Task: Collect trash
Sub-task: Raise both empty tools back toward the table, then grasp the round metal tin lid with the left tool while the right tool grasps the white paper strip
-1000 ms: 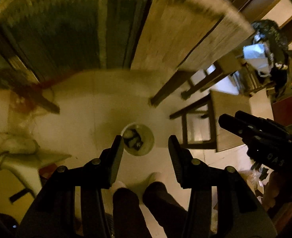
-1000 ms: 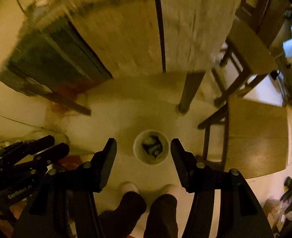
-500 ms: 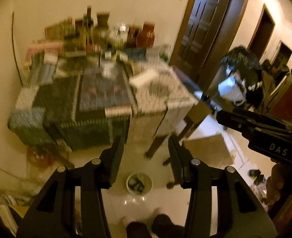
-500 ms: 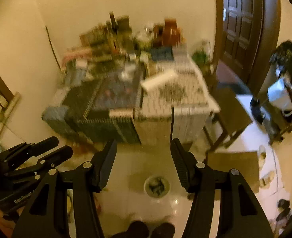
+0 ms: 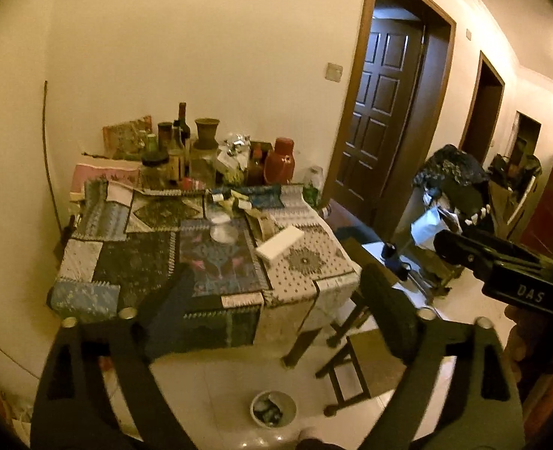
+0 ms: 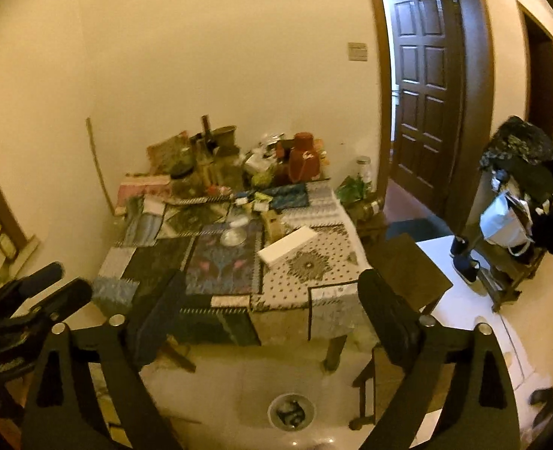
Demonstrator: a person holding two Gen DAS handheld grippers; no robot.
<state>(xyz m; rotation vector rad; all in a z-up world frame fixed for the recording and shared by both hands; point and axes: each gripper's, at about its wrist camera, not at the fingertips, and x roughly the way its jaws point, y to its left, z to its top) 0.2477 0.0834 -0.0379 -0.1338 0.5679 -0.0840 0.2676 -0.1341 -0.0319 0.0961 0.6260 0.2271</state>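
A small round white trash bin (image 5: 273,408) (image 6: 291,410) with dark scraps inside stands on the pale floor in front of the table. The table (image 5: 137,258) (image 6: 156,255) wears a patchwork cloth. On it lie a white box (image 5: 279,243) (image 6: 287,246) and a clear dish (image 5: 222,229) (image 6: 233,235). My left gripper (image 5: 276,285) hovers high before the table, its jaws opening with nothing between them. My right gripper (image 6: 272,281) hangs likewise beside it, jaws opening and empty. Each shows in the other's view: the right gripper (image 5: 501,266), the left gripper (image 6: 32,292).
Bottles, jars and a red flask (image 5: 282,161) (image 6: 304,159) crowd the table's back edge by the wall. A wooden stool (image 5: 370,360) (image 6: 407,270) stands at the table's right corner. A rack with bags (image 5: 449,187) (image 6: 516,195) and dark doors (image 5: 381,112) lie to the right.
Both grippers rose from low over the bin and tilted up, so the tabletop and wall now fill the views. Both pairs of jaws have spread much wider apart.
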